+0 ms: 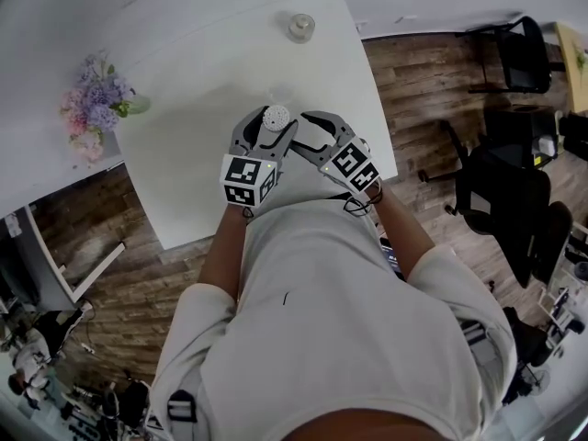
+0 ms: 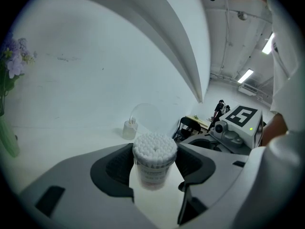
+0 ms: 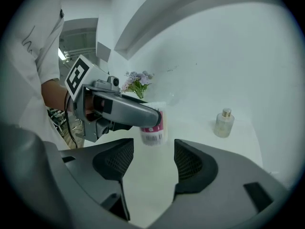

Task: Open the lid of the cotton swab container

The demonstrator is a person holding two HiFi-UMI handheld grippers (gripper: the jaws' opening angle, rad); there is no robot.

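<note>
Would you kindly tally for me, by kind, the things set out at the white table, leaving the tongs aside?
cotton swab container: 1
clear lid: 1
glass bottle: 1
bunch of flowers: 1
Total: 4

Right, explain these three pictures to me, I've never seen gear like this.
There is no robot here: a person holds a two-jaw gripper in each hand. One picture comes from a camera on the person's head, looking down. The other two come from cameras riding on the grippers. On the white table stand a small glass bottle and a bunch of flowers. The left gripper appears closed around the cotton swab container, whose swabs are uncovered. The right gripper is open and empty.
</note>
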